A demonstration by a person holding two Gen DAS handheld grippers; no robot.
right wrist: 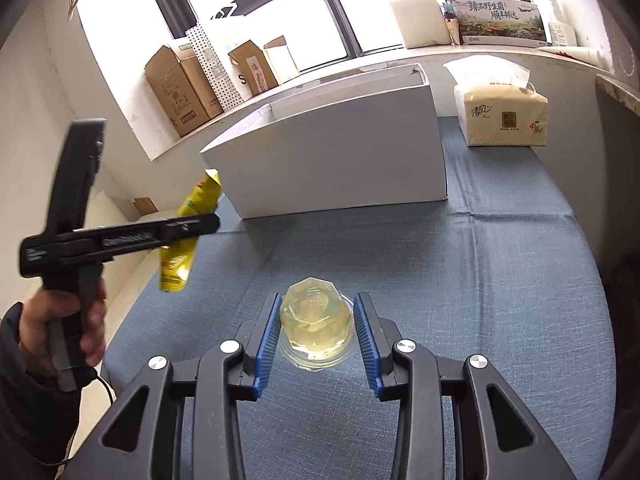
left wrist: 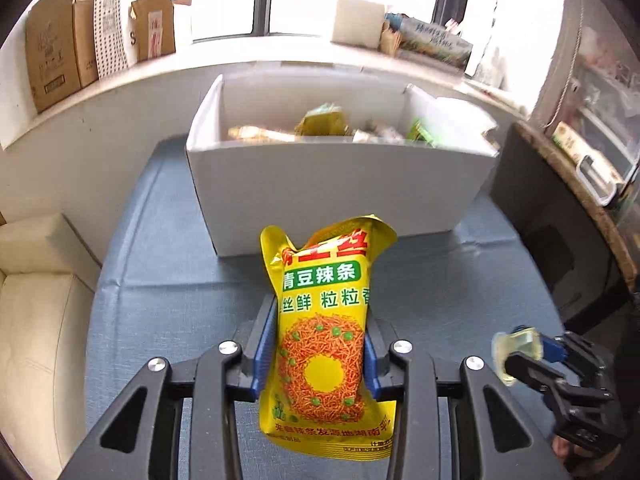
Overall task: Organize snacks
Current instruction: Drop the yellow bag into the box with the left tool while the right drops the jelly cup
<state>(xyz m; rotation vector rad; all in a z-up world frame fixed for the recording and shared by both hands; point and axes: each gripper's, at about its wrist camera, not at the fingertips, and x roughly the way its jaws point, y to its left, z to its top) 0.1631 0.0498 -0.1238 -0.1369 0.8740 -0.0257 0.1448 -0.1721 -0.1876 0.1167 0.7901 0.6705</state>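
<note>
- The yellow snack pouch (left wrist: pixel 320 336) is judged light, soft and crinkly, with a slick foil skin; a pinch across the flat middle, as here, seems surer than one at the crumpled top seal.
- The pouch is held upright above the blue cloth (left wrist: pixel 168 280) by the left gripper (left wrist: pixel 318 344), whose blue pads are clamped on both its sides, just short of the white box (left wrist: pixel 332 196).
- It is printed with green and red Chinese lettering and a ring of orange strips dotted with green peas.
- The jelly cup (right wrist: pixel 316 326) is judged stiff but thin-walled and smooth, so a squeeze on its faceted sides is advised.
- The cup, clear and pale yellow, is gripped base-forward between the pads of the right gripper (right wrist: pixel 316 330).
- Other snack packets are seen inside the box.
</note>
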